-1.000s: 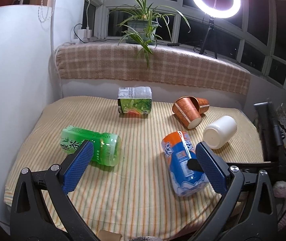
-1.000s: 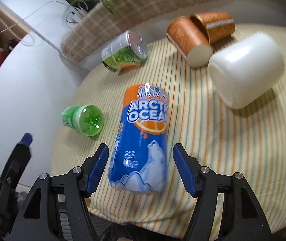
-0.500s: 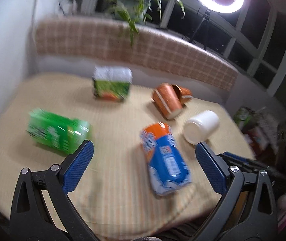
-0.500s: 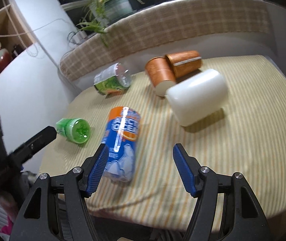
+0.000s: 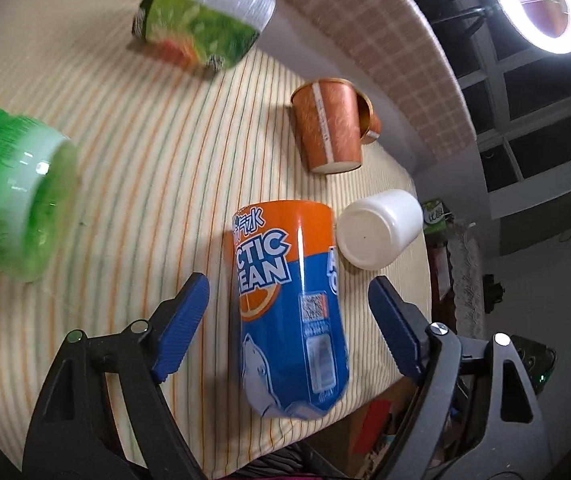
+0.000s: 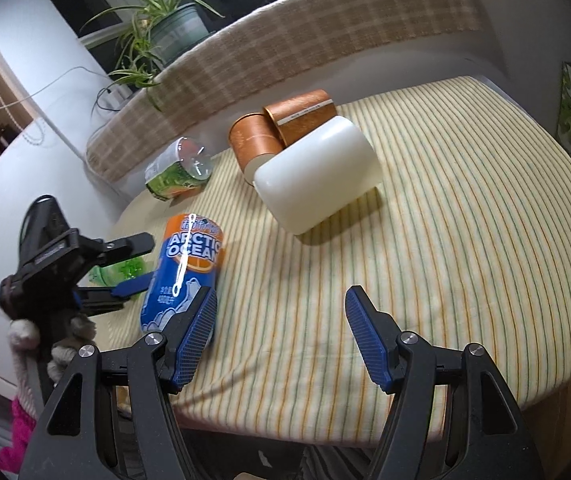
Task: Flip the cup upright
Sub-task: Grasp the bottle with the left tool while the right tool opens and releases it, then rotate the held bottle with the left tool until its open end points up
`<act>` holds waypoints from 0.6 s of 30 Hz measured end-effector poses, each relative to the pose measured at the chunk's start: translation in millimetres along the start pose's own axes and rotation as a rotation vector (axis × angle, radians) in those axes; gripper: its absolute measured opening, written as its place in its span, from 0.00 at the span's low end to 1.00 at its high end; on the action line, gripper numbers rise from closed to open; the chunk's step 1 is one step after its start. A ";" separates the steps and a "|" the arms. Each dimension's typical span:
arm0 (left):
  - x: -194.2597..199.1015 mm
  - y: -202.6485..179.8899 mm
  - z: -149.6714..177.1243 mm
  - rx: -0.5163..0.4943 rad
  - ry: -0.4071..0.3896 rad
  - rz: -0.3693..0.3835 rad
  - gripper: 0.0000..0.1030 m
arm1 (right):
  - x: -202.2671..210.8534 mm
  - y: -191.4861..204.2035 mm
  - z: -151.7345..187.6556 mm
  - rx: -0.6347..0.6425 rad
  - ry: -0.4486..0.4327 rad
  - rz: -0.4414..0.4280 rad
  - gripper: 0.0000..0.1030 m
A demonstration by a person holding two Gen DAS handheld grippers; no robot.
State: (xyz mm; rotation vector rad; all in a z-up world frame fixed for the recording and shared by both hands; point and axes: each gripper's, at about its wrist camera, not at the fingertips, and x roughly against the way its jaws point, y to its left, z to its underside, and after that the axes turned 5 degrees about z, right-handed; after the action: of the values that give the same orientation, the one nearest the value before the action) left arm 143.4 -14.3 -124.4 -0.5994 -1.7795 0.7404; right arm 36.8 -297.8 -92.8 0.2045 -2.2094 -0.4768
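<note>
A blue and orange Arctic Ocean cup (image 5: 289,312) lies on its side on the striped cloth; it also shows in the right wrist view (image 6: 183,270). My left gripper (image 5: 289,328) is open, its blue pads on either side of this cup, not touching. A white cup (image 5: 379,230) (image 6: 317,176) lies on its side beside it. Two brown paper cups (image 5: 327,128) (image 6: 281,128) lie nested behind. My right gripper (image 6: 281,340) is open and empty over bare cloth near the front edge. The left gripper (image 6: 125,268) shows at the left in the right wrist view.
A green cup (image 5: 9,200) lies on its side at the left. A green-labelled cup (image 5: 201,32) (image 6: 177,172) lies near the plaid-covered ledge (image 6: 305,44). The table's front edge (image 6: 365,436) is close below my right gripper. A ring light (image 5: 541,0) stands at the back.
My left gripper has moved forward and down, so the blue and orange cup now lies between its pads. My right gripper has drawn back and to the right, away from that cup.
</note>
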 end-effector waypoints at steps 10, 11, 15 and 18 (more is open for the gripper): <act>-24.0 3.3 -3.5 0.003 0.056 0.002 0.71 | -3.5 -13.6 1.9 -0.046 0.015 0.004 0.65; -25.7 3.1 -3.3 -0.001 0.061 0.000 0.68 | -3.9 -14.5 1.6 -0.050 0.017 0.002 0.65; -29.1 2.8 -2.7 -0.015 0.066 -0.003 0.61 | -4.4 -15.4 0.6 -0.049 0.019 0.003 0.65; -25.0 -3.1 0.0 -0.051 0.048 -0.023 0.61 | -3.7 -15.4 -0.2 -0.050 0.016 0.003 0.65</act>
State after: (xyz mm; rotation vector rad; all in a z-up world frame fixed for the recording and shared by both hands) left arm 150.9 -34.1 -138.2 -0.6241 -1.7624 0.6616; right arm 39.0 -310.8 -101.6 0.1780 -2.1798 -0.5264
